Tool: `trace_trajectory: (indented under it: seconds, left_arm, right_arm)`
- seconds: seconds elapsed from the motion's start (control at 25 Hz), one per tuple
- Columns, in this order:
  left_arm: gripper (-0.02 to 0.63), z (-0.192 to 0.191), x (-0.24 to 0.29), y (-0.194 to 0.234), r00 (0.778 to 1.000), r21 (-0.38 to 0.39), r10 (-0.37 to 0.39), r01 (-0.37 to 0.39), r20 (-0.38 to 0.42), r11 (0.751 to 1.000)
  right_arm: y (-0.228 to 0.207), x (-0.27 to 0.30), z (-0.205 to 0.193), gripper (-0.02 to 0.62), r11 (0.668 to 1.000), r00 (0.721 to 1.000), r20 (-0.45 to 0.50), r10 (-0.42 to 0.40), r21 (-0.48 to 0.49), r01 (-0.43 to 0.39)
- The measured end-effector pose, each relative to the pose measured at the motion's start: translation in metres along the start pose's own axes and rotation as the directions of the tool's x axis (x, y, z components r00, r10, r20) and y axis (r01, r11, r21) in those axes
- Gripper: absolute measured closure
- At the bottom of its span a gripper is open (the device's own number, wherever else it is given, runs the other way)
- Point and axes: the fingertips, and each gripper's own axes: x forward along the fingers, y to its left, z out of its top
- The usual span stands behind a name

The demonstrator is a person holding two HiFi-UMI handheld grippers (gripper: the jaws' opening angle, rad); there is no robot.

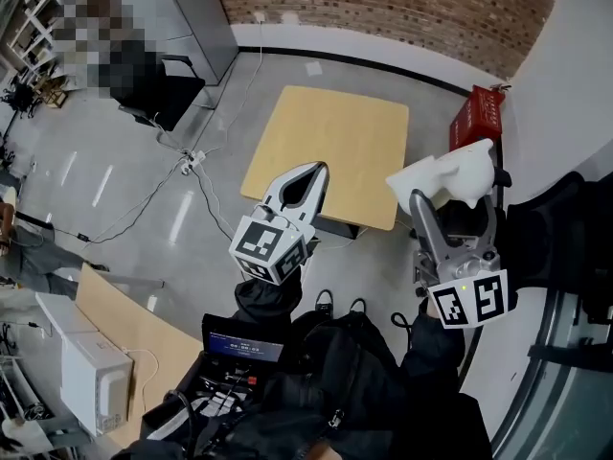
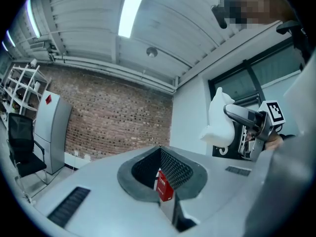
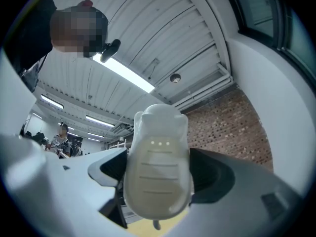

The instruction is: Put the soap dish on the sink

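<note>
Looking steeply down on a grey floor [image 1: 115, 190] in the head view. Seeing a square wooden table [image 1: 330, 147] below the two tools, and a red box [image 1: 476, 118] just beyond its far right corner, close against the white wall. Noticing a black chair [image 1: 158, 89] at the far left, with white cables and a power strip [image 1: 192, 161] lying on the floor between chair and table. Finding a second wooden table [image 1: 124, 329] at the near left, carrying a white appliance [image 1: 91, 377]. Meeting a brick wall [image 1: 383, 8] at the far end of the room.

Holding the left tool [image 1: 314, 172] over the near left part of the square table, jaws closed tip to tip and gripping nothing. Glimpsing only a piece of the far red box through the hollow behind the tips in the left gripper view.

Clamping the white soap dish [image 1: 448, 175] in the right tool [image 1: 455, 199], up in the air, beside the table's near right corner and not touching the table. Pressing on the two long sides of the dish, with its ribbed face and three small holes turning toward the camera of the right gripper view, and its rounded end sticking out past the fingertips. Carrying the dish well apart from the left tool.
</note>
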Motion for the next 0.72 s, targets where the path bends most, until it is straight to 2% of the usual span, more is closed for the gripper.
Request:
trace_trajectory:
  seconds: [0.16, 0.4, 0.56, 0.72]
  left_arm:
    - [0.604, -0.010, 0.005, 0.006, 0.999, 0.008, 0.041, -0.040, -0.019, 0.999]
    - [0.604, -0.044, 0.009, 0.017, 0.989, -0.008, 0.118, -0.119, -0.092, 0.993]
    - [0.604, -0.075, 0.013, 0.028, 0.977, -0.034, 0.153, -0.160, -0.147, 0.987]
    - [0.604, -0.108, 0.016, 0.047, 0.960, -0.047, 0.195, -0.208, -0.200, 0.977]
  right_arm:
    - [-0.009, 0.007, -0.017, 0.181, 0.999, 0.999, -0.031, 0.031, 0.014, -0.031]
    - [-0.025, 0.018, -0.060, 0.181, 0.995, 0.987, -0.131, 0.092, 0.035, -0.088]
    - [-0.041, 0.028, -0.103, 0.181, 0.993, 0.967, -0.227, 0.115, 0.034, -0.111]
    - [-0.055, 0.041, -0.153, 0.181, 0.989, 0.936, -0.321, 0.147, 0.042, -0.141]
